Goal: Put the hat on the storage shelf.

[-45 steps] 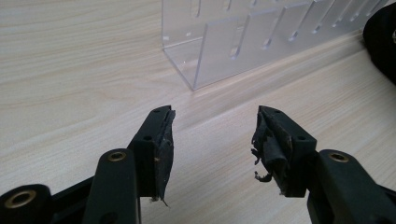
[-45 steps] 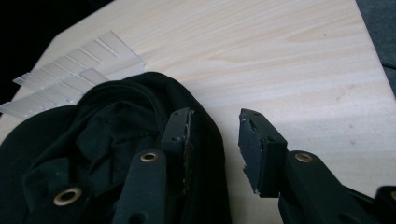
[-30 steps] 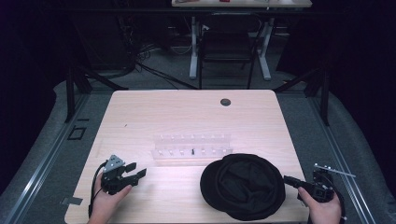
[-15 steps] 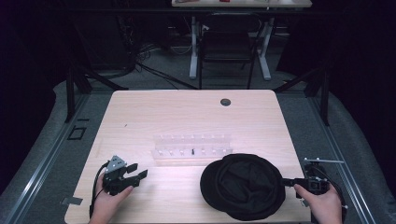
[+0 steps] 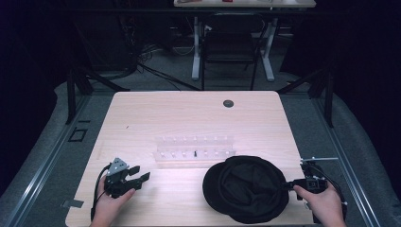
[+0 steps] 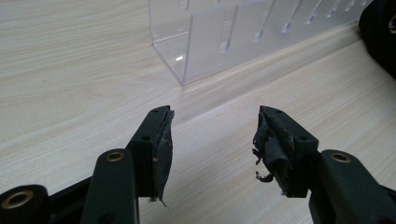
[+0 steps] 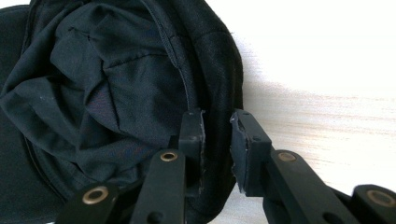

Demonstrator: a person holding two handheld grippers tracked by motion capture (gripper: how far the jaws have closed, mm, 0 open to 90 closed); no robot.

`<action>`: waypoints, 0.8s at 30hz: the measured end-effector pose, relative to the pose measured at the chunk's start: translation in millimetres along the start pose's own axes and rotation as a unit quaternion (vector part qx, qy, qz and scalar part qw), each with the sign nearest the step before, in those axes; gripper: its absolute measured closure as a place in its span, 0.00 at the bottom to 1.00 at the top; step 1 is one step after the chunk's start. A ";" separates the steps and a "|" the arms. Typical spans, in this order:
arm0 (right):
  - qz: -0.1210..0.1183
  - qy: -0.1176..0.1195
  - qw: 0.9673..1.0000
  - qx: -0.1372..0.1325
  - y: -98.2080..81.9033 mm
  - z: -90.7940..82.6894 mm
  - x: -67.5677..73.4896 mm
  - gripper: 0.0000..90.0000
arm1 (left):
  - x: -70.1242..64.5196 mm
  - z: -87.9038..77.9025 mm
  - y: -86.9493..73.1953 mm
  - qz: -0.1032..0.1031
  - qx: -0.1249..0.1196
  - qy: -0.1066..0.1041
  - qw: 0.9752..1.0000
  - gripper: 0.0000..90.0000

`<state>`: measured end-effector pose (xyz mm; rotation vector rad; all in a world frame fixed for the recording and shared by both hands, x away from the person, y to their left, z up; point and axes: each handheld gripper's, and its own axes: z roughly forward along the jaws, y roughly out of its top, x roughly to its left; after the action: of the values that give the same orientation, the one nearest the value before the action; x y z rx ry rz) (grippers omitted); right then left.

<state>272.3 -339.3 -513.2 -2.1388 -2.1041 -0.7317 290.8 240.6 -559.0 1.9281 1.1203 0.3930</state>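
High view, hat: black cap (image 5: pixel 248 188) upside down, hollow facing up, on the near right part of the wooden table (image 5: pixel 189 118), just in front of the clear acrylic rack (image 5: pixel 195 147); brim apparently toward the left, so long axis roughly left to right.
High view, right gripper (image 5: pixel 289 184): at the cap's right rim, jaw tips over the edge, hand (image 5: pixel 324 204) behind.
High view, left gripper (image 5: pixel 141 175): resting low on the near left of the table, well apart from the cap, pointing right.
Left gripper view, left gripper (image 6: pixel 212 135): jaws spread wide, nothing between, worn pads (image 6: pixel 164 140) above bare wood; rack (image 6: pixel 224 37) ahead, edge of the cap (image 6: pixel 380 32) at far right.
Right gripper view, right gripper (image 7: pixel 217 128): jaws astride the cap's (image 7: pixel 102 93) rim, one inside the crown, one outside; narrow gap remaining, fabric between, pinch apparently closing but not yet firm.
Progress: early, by judgement; rim straddled, cap flat on the table, lift or turn yet to come.
Left to do: finish the grip, then move the cap.
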 end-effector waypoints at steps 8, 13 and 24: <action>0.004 0.003 1.000 0.018 3.7 5.6 -2.8 0.89 | 0.4 0.3 -0.2 0.002 0.002 0.001 1.000 0.51; 0.010 0.021 1.000 0.019 4.5 8.6 -4.7 0.88 | 0.3 0.7 -0.2 0.003 0.002 0.001 1.000 0.51; 0.000 -0.005 0.999 0.048 11.4 10.3 0.8 0.94 | -0.6 1.1 -0.1 0.003 0.008 0.001 1.000 0.51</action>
<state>286.1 -335.7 -518.7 -2.0977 -2.0979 -0.6083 291.1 239.6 -559.7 1.9455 1.1234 0.3912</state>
